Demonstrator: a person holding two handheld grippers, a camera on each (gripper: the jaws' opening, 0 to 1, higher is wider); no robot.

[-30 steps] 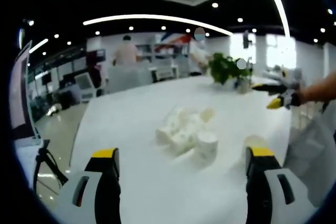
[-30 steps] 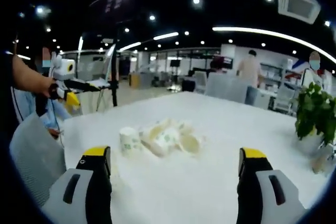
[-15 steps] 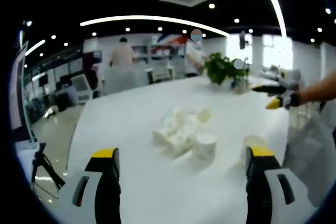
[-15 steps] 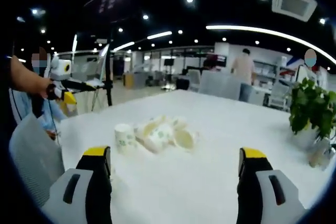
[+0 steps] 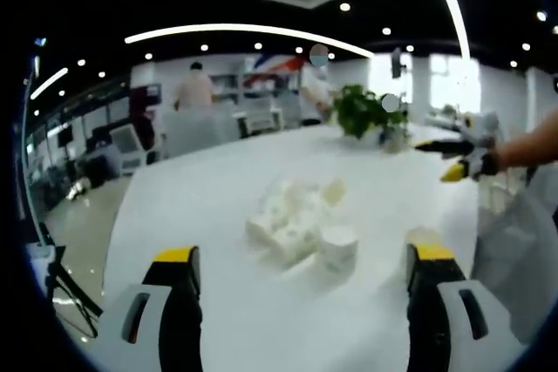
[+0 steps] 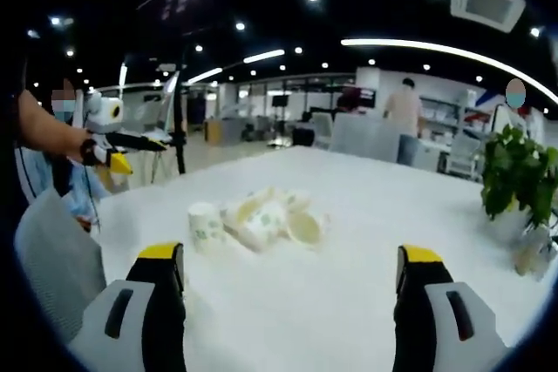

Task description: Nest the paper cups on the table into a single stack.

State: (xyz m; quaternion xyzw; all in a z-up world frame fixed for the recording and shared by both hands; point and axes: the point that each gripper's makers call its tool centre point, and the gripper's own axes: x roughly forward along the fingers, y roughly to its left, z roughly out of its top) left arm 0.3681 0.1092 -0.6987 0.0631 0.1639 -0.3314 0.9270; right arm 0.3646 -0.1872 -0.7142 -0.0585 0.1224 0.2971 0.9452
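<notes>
Several white paper cups with a green pattern lie in a loose heap (image 5: 292, 219) on the white table (image 5: 218, 189); one cup (image 5: 338, 247) stands upright at the heap's near right. In the right gripper view the same heap (image 6: 266, 219) lies ahead, with the upright cup (image 6: 206, 224) at its left. My left gripper (image 5: 301, 280) is open, well short of the cups, nothing between its yellow-tipped fingers. My right gripper (image 6: 292, 280) is open too, also short of the heap. The right gripper (image 5: 458, 163) shows at the left gripper view's right edge, and the left gripper (image 6: 118, 152) at the right gripper view's left edge.
A potted green plant (image 5: 366, 113) stands at the table's far side, also seen as the plant (image 6: 519, 185) on the right. A grey chair back (image 6: 52, 259) is at the table's near left. People stand among desks in the background (image 5: 196, 89).
Both views have shifted slightly, so the cameras moved a little. The cups lie as before and both grippers stay open.
</notes>
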